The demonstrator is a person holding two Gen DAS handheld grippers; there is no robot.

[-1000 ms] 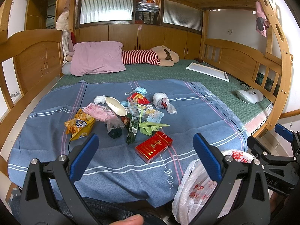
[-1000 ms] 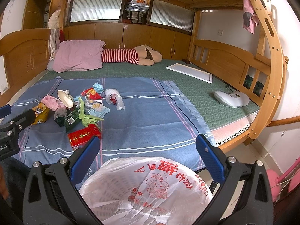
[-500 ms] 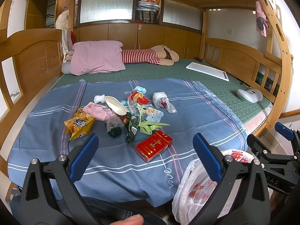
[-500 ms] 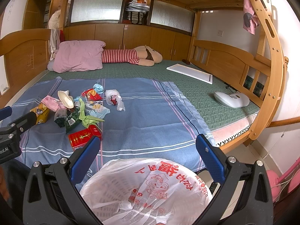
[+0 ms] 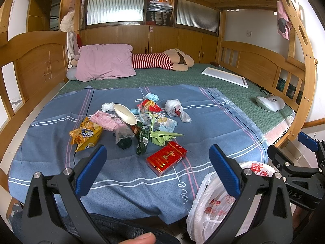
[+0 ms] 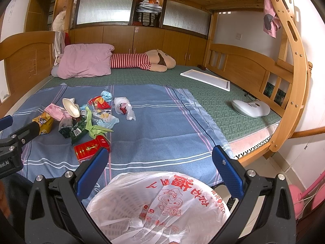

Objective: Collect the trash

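Note:
A pile of trash lies on the blue sheet (image 5: 126,174): a red cigarette box (image 5: 166,158), a yellow snack bag (image 5: 86,135), a pink wrapper (image 5: 105,120), a white scoop-like piece (image 5: 125,113), green paper (image 5: 162,137), a white plastic bag (image 5: 175,108). My left gripper (image 5: 157,165) is open and empty, above the bed's near edge before the red box. My right gripper (image 6: 159,167) is open and empty, above a bin lined with a white printed bag (image 6: 162,205). The red box also shows in the right wrist view (image 6: 91,147).
A pink pillow (image 5: 104,62) and a striped plush toy (image 5: 162,61) lie at the bed's far end. A white board (image 5: 225,76) and a white device (image 5: 270,103) lie on the green mat at right. Wooden bed rails (image 5: 264,67) enclose the bed.

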